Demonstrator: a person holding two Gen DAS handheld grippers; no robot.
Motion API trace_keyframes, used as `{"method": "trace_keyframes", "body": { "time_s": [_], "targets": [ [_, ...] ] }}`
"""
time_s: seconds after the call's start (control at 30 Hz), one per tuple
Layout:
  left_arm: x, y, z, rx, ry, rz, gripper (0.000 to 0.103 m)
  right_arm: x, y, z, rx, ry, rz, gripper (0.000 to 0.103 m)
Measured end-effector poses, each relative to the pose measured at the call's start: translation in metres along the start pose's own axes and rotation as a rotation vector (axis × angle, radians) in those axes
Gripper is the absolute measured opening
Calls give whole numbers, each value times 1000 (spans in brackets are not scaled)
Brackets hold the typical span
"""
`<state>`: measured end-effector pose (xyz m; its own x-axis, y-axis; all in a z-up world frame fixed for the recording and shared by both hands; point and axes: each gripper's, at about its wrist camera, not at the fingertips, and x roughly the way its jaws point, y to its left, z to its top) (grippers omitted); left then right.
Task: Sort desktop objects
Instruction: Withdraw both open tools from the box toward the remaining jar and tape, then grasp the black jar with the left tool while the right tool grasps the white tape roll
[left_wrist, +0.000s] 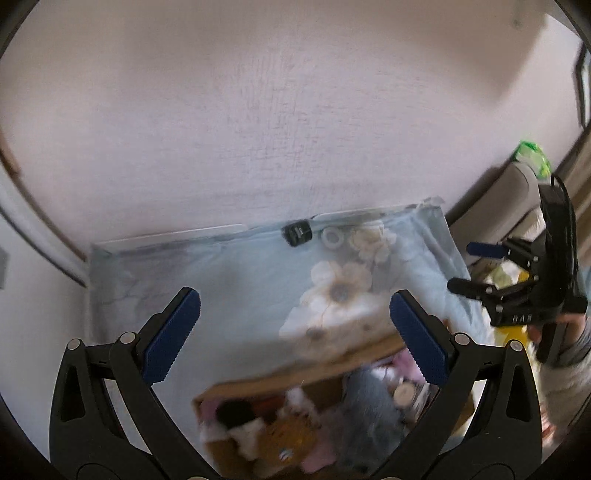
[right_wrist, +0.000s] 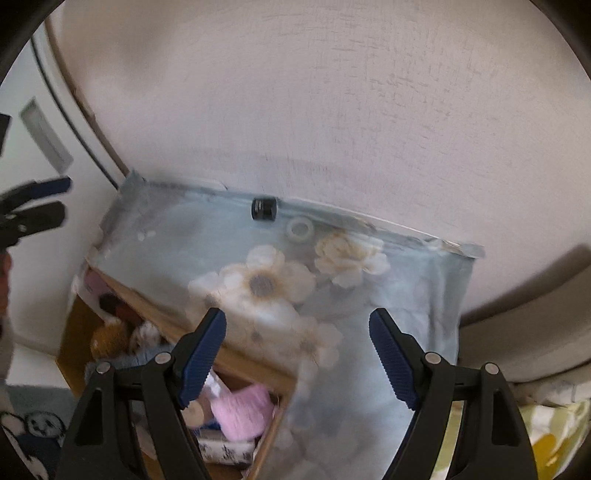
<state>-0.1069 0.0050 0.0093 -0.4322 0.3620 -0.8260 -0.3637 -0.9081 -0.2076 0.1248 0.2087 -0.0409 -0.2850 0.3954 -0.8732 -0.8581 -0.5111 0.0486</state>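
Note:
A table under a pale blue flowered cloth (left_wrist: 229, 280) (right_wrist: 177, 243) stands against a wall. At its far edge lie a small black cylinder (left_wrist: 297, 232) (right_wrist: 264, 209) and a white tape ring (left_wrist: 332, 238) (right_wrist: 301, 229). Nearer to me is an open cardboard box (left_wrist: 295, 373) (right_wrist: 236, 365) holding a brown plush (left_wrist: 284, 435), a grey plush (left_wrist: 369, 413) and a pink item (right_wrist: 243, 410). My left gripper (left_wrist: 293, 306) (right_wrist: 61, 199) hangs open above the box with nothing between its fingers. My right gripper (right_wrist: 297, 321) (left_wrist: 469, 267) is open and empty too, over the cloth beside the box.
The pale wall (left_wrist: 295, 110) rises right behind the table. A green packet (left_wrist: 532, 155) and beige furniture (right_wrist: 517, 332) lie to the right, with yellow patterned fabric (right_wrist: 546, 435) below. A grey sleeve (left_wrist: 565, 347) holds the right gripper. A panda-print item (right_wrist: 33, 424) sits low left.

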Motion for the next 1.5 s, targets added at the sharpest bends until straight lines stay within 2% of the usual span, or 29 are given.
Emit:
{"method": "trace_keyframes", "body": {
  "time_s": [0.13,0.23,0.33,0.4,0.47,0.53,0.6,0.73,0.87,0.97,1.03,1.07,1.13,1.5],
  "targets": [
    [51,5,18,-93,65,-12,102,26,-13,15,-47,-53,2,77],
    [100,5,30,-165,124,-8,99,63,-18,23,-100,-56,0,77],
    [144,-1,39,-224,162,14,97,102,-18,24,-140,-59,62,77],
    [169,-2,41,-266,190,32,96,120,-14,23,-188,-59,66,77],
    [189,-2,43,-307,214,42,91,140,-9,22,-229,-53,63,75],
    [205,1,42,-340,226,72,88,153,-7,22,-239,-49,61,69],
    [217,4,41,-357,233,102,87,162,-7,23,-226,-51,62,68],
    [233,6,39,-378,243,136,83,174,-4,26,-209,-70,63,67],
    [243,9,36,-402,244,145,81,183,-3,32,-187,-60,60,62],
    [246,14,33,-433,233,148,73,189,-4,36,-157,-61,54,56],
    [250,15,31,-444,235,136,60,190,-1,37,-166,-72,33,50],
    [250,15,31,-442,236,133,56,190,1,37,-176,-77,21,40],
    [250,12,31,-415,231,138,31,189,4,37,-194,-84,13,38],
    [235,11,29,-386,244,118,31,170,4,29,-218,-77,45,38]
  ]
}}
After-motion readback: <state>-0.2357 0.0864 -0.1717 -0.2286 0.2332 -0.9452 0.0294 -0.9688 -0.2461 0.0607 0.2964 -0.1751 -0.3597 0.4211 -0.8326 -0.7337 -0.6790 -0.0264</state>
